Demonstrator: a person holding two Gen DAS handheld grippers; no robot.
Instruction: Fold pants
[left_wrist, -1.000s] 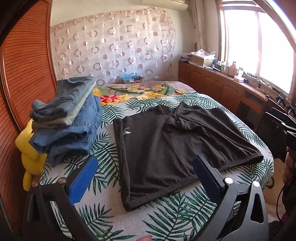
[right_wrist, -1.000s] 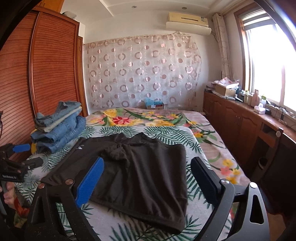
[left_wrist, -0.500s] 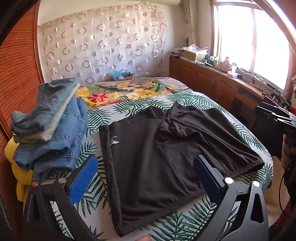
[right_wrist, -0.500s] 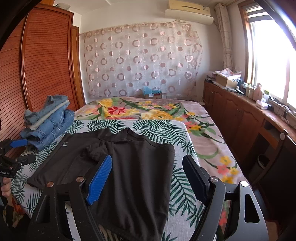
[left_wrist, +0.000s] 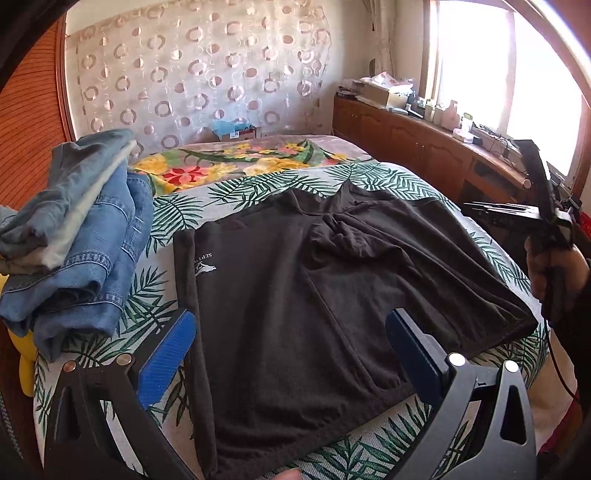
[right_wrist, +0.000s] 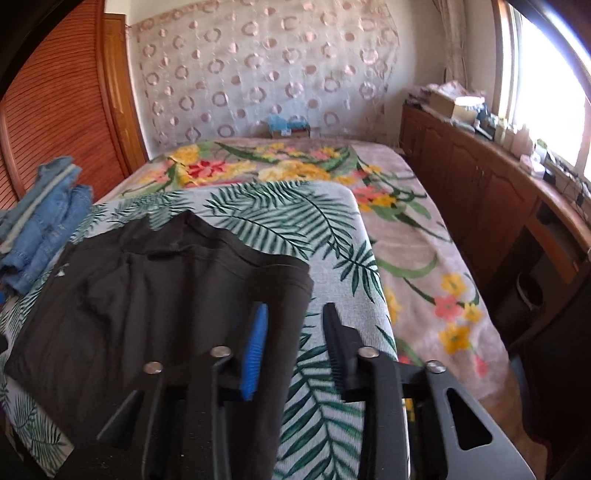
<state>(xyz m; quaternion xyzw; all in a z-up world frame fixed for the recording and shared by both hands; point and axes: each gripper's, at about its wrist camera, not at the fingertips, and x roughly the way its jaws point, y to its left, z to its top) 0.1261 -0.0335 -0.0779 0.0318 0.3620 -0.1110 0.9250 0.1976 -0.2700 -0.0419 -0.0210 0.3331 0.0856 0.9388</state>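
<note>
Dark brown pants (left_wrist: 295, 277) lie spread flat on the palm-leaf bed cover (left_wrist: 221, 192), with a small white logo near their left edge. My left gripper (left_wrist: 290, 315) hovers open over their near part, nothing between its blue pads. In the right wrist view the pants (right_wrist: 166, 288) fill the left half. My right gripper (right_wrist: 295, 308) hangs over their right edge with its jaws closing. The cloth's edge lies under the narrow gap between the pads, which do not press on it. A hand (left_wrist: 550, 266) holds that gripper at the bed's right side.
A pile of folded blue jeans (left_wrist: 74, 240) sits at the bed's left edge, with a yellow plush toy (left_wrist: 26, 369) below it. A floral blanket (right_wrist: 295, 166) covers the far half of the bed. Wooden cabinets (right_wrist: 480, 177) line the right wall under the window.
The right gripper's jaws have narrowed a lot, and it has swung right, over the pants' right edge. The left gripper has drifted closer over the pants and stays open.
</note>
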